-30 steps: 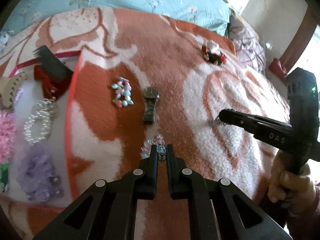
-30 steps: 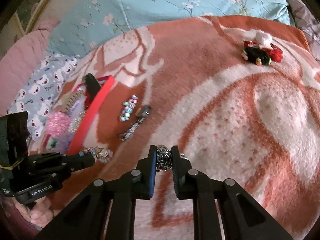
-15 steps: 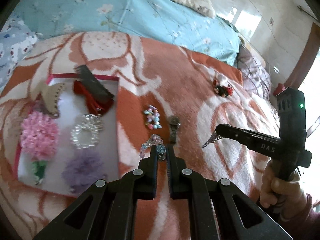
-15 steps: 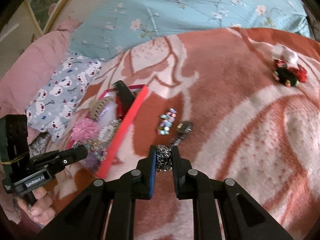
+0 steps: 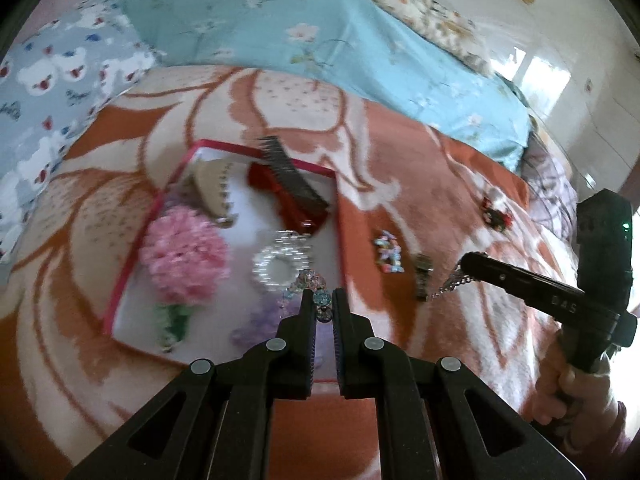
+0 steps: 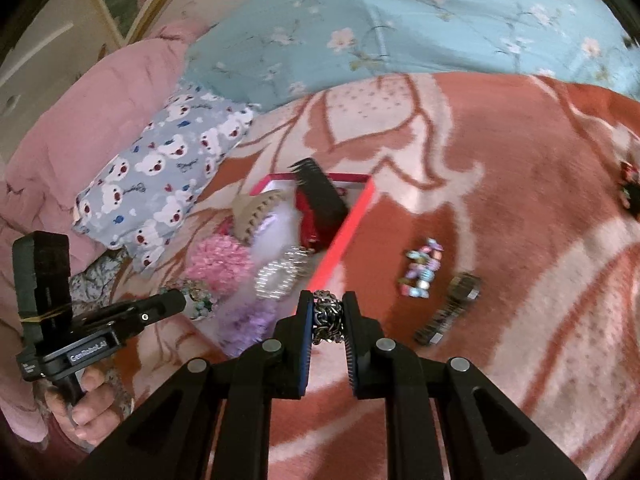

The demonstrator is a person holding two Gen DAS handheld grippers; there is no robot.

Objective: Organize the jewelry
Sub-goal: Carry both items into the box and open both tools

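My left gripper (image 5: 321,300) is shut on a glass bead bracelet (image 5: 308,282) and holds it over the near right part of a red-rimmed box (image 5: 128,268). The box holds a pearl bracelet (image 5: 280,264), a pink pompom (image 5: 184,256), a purple flower (image 5: 260,320), a beige claw clip (image 5: 212,188) and a red bow with a black comb (image 5: 292,188). My right gripper (image 6: 328,304) is shut on a silver chain bracelet (image 6: 328,316), held above the blanket just right of the box's red wall (image 6: 340,240); the chain dangles from it in the left wrist view (image 5: 452,284).
On the orange and cream blanket (image 5: 400,148) right of the box lie a pastel bead bracelet (image 5: 388,252), a dark watch (image 5: 422,276) and a red-black hair ornament (image 5: 496,212) farther right. A bear-print pillow (image 6: 168,168), a pink quilt (image 6: 80,120) and teal bedding (image 5: 280,20) border the far side.
Both grippers have risen and swung left toward the box with their bracelets. The left gripper now hangs over the box interior, and the right one has come near its red wall.
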